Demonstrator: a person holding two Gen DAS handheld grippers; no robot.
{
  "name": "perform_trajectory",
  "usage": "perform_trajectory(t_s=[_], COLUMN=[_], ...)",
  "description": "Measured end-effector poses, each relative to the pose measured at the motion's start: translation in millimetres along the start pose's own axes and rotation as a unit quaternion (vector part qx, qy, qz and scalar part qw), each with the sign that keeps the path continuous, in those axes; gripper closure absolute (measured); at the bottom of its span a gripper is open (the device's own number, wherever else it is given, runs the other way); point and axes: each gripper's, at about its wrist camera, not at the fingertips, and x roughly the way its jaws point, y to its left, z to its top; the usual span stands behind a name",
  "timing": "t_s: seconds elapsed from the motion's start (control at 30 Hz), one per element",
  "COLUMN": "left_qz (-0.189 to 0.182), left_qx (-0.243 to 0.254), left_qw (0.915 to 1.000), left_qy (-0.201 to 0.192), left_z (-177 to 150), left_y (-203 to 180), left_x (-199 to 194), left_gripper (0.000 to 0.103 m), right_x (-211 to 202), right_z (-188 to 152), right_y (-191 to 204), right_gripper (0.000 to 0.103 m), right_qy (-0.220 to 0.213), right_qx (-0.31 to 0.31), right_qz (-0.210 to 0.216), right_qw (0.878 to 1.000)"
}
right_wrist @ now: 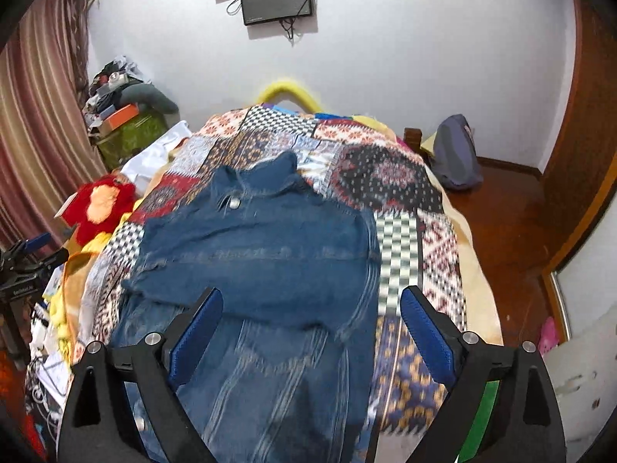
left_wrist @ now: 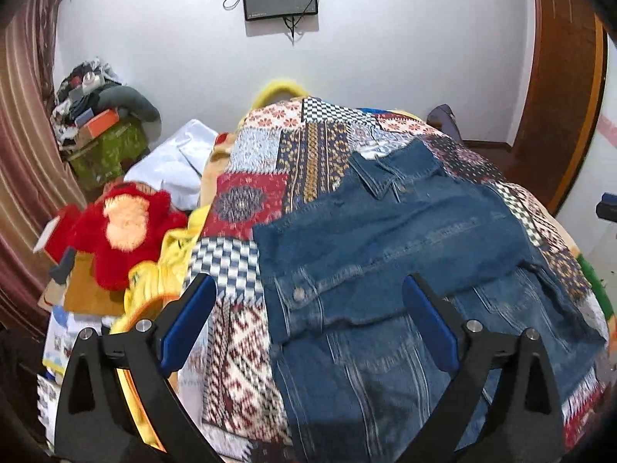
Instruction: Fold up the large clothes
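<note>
I am looking down at the bed (right_wrist: 478, 270); its patchwork quilt (right_wrist: 389, 177) is lying spread, the denim jacket (right_wrist: 262, 247) resting flat on it.

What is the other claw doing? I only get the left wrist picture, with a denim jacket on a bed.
Observer: The right gripper is open and holds nothing. It hangs above the denim jacket.
Operator: What is on the floor to the right of the bed?
Observer: A small pink thing lies there near the wooden frame. I cannot tell what it is.
Operator: And that dark lump past the far corner?
Observer: It is a blue-grey bag, which stands on the wooden floor against the wall.
</note>
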Motion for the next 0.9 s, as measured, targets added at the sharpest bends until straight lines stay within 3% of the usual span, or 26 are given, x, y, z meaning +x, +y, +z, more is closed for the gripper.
perform_trajectory(t_s=[0.2, 0.3, 0.57, 0.77, 0.9], left_qz=[-0.023, -0.005, -0.023, -0.068, -0.086], left_qx=[-0.055, -0.077, -0.129, -0.15, -0.162], left_qw=[0.9979, 0.9946, 0.9787, 0.971, 0.9669], left_qy=[0.027, 0.07, 0.158, 0.173, 0.177], left_z=[-45, -75, -147, -176, -186], left_y=[20, 28, 33, 21, 13], left_x=[-8, 7, 25, 22, 24], left_gripper=[0.005, 0.005, 0.005, 0.005, 0.005], right_x=[-17, -16, 3, 12, 13], right_z=[-59, -88, -151, -179, -187], right_y=[3, -1, -19, -23, -26], right_gripper=[0.011, 0.011, 0.011, 0.011, 0.011], right_qy=[0.028, 0.047, 0.116, 0.143, 0.135], right_qx=[-0.012, 0.001, 0.074, 0.114, 0.151], right_qz=[-0.007, -0.008, 0.006, 0.014, 0.019], right_qw=[1.0, 0.999, 0.99, 0.983, 0.979])
